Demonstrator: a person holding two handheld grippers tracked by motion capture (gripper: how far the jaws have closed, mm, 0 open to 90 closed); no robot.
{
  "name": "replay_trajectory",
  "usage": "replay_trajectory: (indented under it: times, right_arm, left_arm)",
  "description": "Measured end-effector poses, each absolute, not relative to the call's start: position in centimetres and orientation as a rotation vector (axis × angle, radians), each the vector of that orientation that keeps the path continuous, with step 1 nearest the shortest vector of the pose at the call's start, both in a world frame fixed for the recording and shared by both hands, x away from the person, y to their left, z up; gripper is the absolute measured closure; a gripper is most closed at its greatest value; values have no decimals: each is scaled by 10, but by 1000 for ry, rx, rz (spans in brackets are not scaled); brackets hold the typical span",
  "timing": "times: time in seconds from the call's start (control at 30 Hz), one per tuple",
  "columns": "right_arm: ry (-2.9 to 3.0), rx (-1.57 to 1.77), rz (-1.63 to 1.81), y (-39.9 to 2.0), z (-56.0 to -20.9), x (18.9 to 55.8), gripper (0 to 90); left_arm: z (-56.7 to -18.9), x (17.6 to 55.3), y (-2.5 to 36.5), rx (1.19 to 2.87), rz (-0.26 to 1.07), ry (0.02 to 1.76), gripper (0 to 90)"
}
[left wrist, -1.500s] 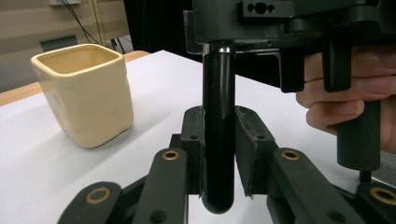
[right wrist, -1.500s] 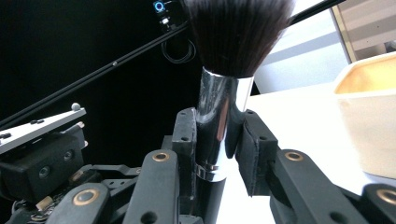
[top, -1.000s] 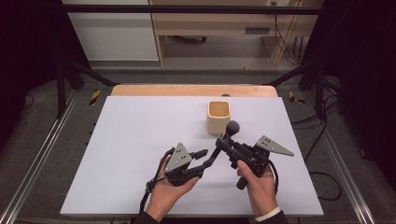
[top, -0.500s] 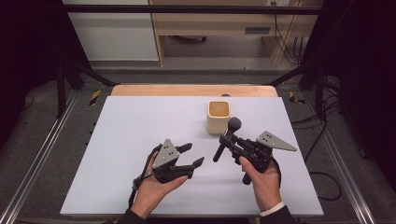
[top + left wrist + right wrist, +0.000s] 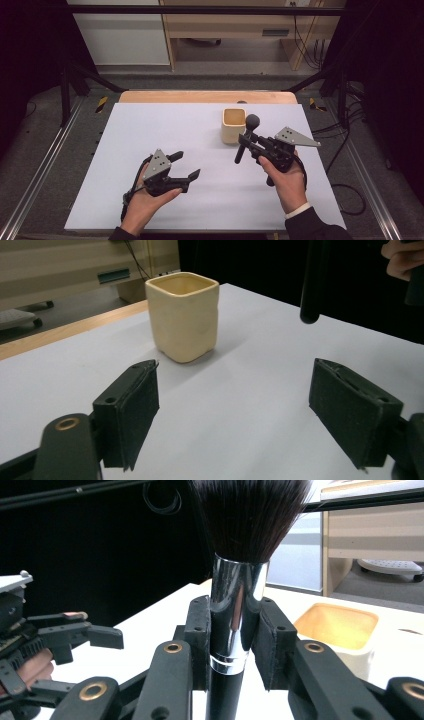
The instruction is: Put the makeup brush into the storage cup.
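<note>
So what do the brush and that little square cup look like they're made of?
The brush has a mirror-bright collar, probably polished metal, since it reflects the hand-held gripper's pads; below it a glossy black handle, plastic or lacquered wood; above it soft dark bristles, likely synthetic. The cup looks like glazed ceramic, cream with a slightly wavy, softly shiny wall, though moulded plastic is possible.

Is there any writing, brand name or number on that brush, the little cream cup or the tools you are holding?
None can be read.
Brush: plain shiny collar and black handle, no print visible.
Cream cup: bare walls, no label.
Right gripper and left gripper: black parts and brass rivets, no marking visible.
Grey drawer front at the back: no legible text.
</note>
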State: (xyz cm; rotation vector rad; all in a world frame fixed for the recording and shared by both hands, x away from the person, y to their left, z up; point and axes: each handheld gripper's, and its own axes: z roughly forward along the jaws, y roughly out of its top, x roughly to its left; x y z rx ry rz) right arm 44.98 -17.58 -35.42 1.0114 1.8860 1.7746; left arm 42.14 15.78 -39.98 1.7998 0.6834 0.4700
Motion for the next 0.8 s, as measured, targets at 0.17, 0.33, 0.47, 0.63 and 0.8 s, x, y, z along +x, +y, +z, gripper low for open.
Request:
replay_trajectory:
  times: [0.17, 0.33, 0.47, 0.63, 0.8]
  right_arm:
    - [1900, 992, 1735, -174, -347, 455, 707]
    - [1911, 980, 1699, -171, -339, 461, 708]
    - [1907, 973, 1689, -169, -335, 465, 708]
    - [1901, 964, 1670, -166, -329, 471, 708]
    - [1885, 961, 1653, -162, -328, 476, 708]
  left_arm:
    - [-398, 423, 174, 1774, 511, 713, 177]
    - [-396, 425, 196, 1768, 552, 732, 125]
    - [-396, 425, 208, 1743, 564, 750, 100]
    - [-398, 422, 222, 1727, 588, 755, 71]
    - [-405, 421, 234, 1715, 600, 755, 52]
